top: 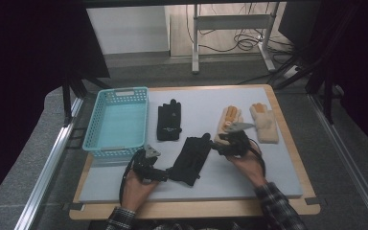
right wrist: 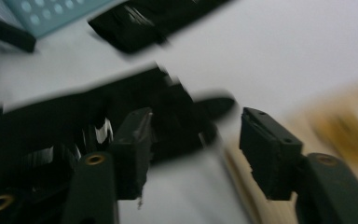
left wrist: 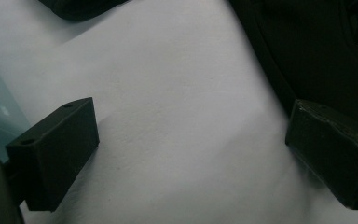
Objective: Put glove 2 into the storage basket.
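High view: black fabric glove (top: 191,159) flat on grey padded surface (top: 249,177), long axis running diagonally from cuff near left tool (top: 165,173) up to fingertips near right tool (top: 218,147). Left tool at cuff end, jaws wide apart, holding nothing; glove edge just beside one jaw in left gripper view (left wrist: 307,56). Right tool at finger end, jaws spread, nothing clamped; glove (right wrist: 121,112) lying beyond them to the left. Judged: both ends about equally reachable, each tool nearest its own end. Also present: second black glove (top: 169,120), turquoise plastic basket (top: 117,122), two tan knitted gloves (top: 263,123). No legible writing.
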A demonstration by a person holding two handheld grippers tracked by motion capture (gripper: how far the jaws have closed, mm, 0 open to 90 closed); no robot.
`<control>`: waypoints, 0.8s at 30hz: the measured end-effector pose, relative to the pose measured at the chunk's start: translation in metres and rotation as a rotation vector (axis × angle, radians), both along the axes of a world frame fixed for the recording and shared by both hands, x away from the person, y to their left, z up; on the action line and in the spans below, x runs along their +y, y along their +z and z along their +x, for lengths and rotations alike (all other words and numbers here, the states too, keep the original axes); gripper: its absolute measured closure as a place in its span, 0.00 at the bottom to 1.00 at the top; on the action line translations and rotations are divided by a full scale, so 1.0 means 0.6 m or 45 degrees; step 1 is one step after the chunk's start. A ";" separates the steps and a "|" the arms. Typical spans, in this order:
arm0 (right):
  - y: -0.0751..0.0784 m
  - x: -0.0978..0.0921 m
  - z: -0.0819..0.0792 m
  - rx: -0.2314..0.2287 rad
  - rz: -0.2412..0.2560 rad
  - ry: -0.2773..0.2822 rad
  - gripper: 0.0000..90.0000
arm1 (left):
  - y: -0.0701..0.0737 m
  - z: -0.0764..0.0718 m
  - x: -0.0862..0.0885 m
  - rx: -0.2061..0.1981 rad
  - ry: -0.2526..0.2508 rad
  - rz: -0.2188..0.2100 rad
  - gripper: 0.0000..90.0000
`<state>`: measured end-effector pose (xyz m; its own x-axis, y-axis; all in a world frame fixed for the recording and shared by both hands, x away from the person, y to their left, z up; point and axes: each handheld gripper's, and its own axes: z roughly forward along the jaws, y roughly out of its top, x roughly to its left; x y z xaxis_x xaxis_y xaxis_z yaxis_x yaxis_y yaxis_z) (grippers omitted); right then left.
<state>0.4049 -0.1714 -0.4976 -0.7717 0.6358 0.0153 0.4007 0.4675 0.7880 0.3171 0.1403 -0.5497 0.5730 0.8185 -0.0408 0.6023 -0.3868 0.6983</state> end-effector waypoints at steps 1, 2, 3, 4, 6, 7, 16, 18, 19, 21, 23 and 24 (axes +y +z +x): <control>0.002 0.023 0.014 0.007 -0.005 0.026 0.56 | 0.000 0.000 0.000 0.000 0.000 0.000 0.03; 0.001 0.063 0.041 0.026 -0.008 0.064 0.61 | 0.000 0.000 0.000 0.000 -0.001 0.000 0.03; -0.001 0.082 0.053 0.034 -0.020 0.077 0.63 | 0.000 0.000 0.001 0.000 -0.005 0.006 0.03; -0.005 0.100 0.063 0.044 -0.030 0.087 0.65 | 0.000 0.000 0.000 -0.003 0.001 -0.001 0.03; -0.011 0.129 0.084 0.058 -0.056 0.104 0.66 | 0.000 0.000 0.000 -0.003 -0.002 0.001 0.03; -0.015 0.142 0.094 0.061 -0.059 0.110 0.66 | 0.000 0.000 0.000 -0.004 -0.002 0.002 0.03; -0.028 0.217 0.163 0.094 -0.040 0.088 0.59 | 0.000 0.000 0.001 -0.001 -0.009 0.009 0.04; -0.030 0.231 0.173 0.097 -0.045 0.087 0.56 | 0.000 -0.001 0.001 -0.003 -0.010 0.010 0.04; -0.031 0.236 0.178 0.097 -0.048 0.083 0.54 | 0.000 -0.001 0.001 -0.003 -0.010 0.010 0.04; -0.035 0.247 0.187 0.107 -0.056 0.082 0.51 | 0.000 -0.001 0.000 -0.004 -0.008 0.006 0.04; -0.038 0.253 0.191 0.118 -0.068 0.083 0.49 | 0.000 -0.001 0.000 -0.004 -0.008 0.006 0.04; -0.046 0.263 0.197 0.137 -0.119 0.087 0.47 | 0.000 -0.001 0.000 -0.003 -0.008 0.006 0.04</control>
